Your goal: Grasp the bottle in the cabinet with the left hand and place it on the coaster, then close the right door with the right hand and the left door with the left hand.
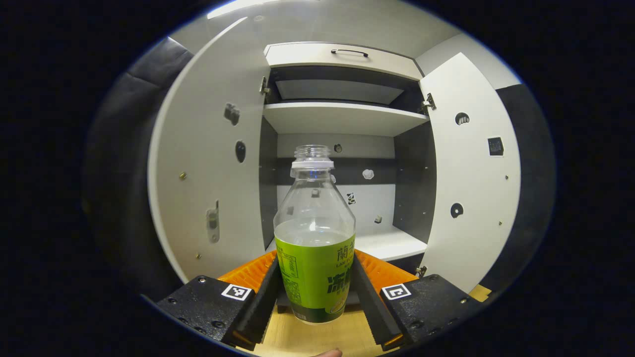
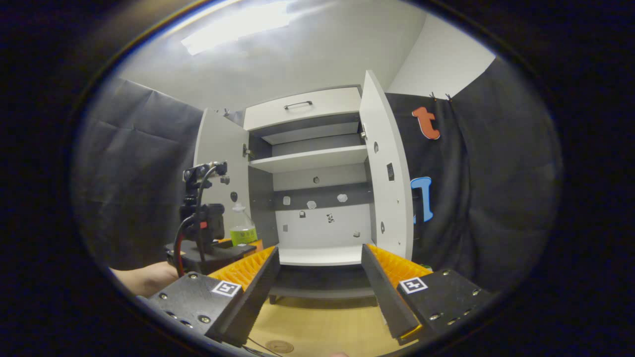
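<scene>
The left claw [image 1: 315, 292] is seen clamped on an uncapped green-labelled bottle [image 1: 314, 233], held upright above the wooden surface [image 1: 317, 337] in front of the open cabinet [image 1: 342, 119]. In the right gripper view, the right claw [image 2: 317, 282] is held level with its fingers spread and nothing between them, pointed at the cabinet; a round coaster [image 2: 279, 346] lies on the surface below.

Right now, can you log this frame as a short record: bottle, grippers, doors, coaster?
bottle: uncapped, upright, part full, out of the cabinet, over the wood surface
left gripper: shut on bottle at its label
right gripper: open, holding nothing, facing the cabinet
left door: open
right door: open
coaster: round disc on the wood near the right gripper, bare
stage: bottle grasped, not yet on coaster
</scene>
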{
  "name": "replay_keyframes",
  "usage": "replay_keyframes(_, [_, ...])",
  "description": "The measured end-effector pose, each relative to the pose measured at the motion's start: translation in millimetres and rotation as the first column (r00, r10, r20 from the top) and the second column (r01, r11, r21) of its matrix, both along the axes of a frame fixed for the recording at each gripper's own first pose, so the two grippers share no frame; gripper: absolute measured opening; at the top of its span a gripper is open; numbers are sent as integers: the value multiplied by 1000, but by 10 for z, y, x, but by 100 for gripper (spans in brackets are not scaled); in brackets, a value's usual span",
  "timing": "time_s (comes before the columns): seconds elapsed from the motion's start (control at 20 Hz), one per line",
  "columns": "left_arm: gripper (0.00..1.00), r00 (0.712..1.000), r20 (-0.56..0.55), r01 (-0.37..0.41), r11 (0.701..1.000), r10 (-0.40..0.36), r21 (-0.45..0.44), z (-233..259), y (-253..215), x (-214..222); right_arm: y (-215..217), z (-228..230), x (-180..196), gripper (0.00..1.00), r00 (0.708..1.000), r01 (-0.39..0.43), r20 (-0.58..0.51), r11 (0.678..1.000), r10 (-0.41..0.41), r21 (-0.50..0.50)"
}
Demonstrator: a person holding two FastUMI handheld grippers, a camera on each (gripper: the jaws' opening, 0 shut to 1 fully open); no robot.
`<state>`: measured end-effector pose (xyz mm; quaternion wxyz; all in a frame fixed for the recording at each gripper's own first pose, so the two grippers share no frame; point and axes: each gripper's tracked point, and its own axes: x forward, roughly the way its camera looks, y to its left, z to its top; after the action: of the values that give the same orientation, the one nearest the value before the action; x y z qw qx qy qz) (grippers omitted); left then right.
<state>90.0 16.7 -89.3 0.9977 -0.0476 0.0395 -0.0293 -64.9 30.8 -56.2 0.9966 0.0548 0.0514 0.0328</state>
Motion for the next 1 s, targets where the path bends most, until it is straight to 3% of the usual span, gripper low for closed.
replay_keyframes(0.3, [81, 997, -73, -16, 1000, 16, -2, -541, 89, -516, -65, -43, -40, 100, 1000, 6, -4, 1000, -6, 12])
replay_keyframes(0.65, [81, 987, -123, 92, 990, -104, -103, -1378, -133, -899, -217, -89, 222, 100, 998, 69, 4, 997, -69, -22])
replay_keyframes(1.0, [81, 967, -158, 199, 980, -201, -31, -2276, -408, -1144, -108, -141, 502, 100, 994, 108, 15, 994, -108, -15])
